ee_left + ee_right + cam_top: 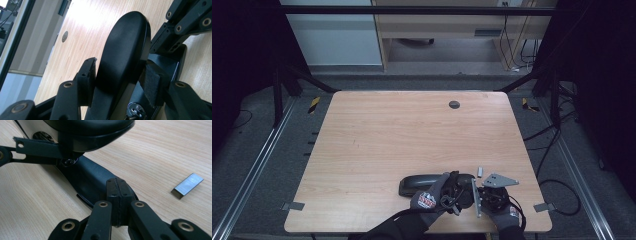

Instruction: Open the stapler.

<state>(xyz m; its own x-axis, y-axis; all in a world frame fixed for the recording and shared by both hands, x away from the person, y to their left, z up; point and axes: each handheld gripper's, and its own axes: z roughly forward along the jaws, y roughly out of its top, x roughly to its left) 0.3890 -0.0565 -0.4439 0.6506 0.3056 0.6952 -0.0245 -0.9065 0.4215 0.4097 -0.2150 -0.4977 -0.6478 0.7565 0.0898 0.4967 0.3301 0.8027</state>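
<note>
Black stapler (122, 57) gripped by left jaws; right jaws closed, empty.

Lab recording booth: wooden table (377, 145), black curtains (242, 45), floor rails (257, 165)

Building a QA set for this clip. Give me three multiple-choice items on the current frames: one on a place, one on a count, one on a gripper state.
1. Where does the strip of staples lie?
A. on the bare wood beside the stapler
B. inside the stapler
C. on the floor

2. How many staple strips lie loose on the table?
A. three
B. one
C. none

3. How do the right gripper's jaws stand?
A. wide open
B. shut on the staple strip
C. shut, pads together

Answers: 1 A, the strip rests on wood, apart from the black stapler. 2 B, a single strip shows. 3 C, the pads meet with nothing between them.
</note>
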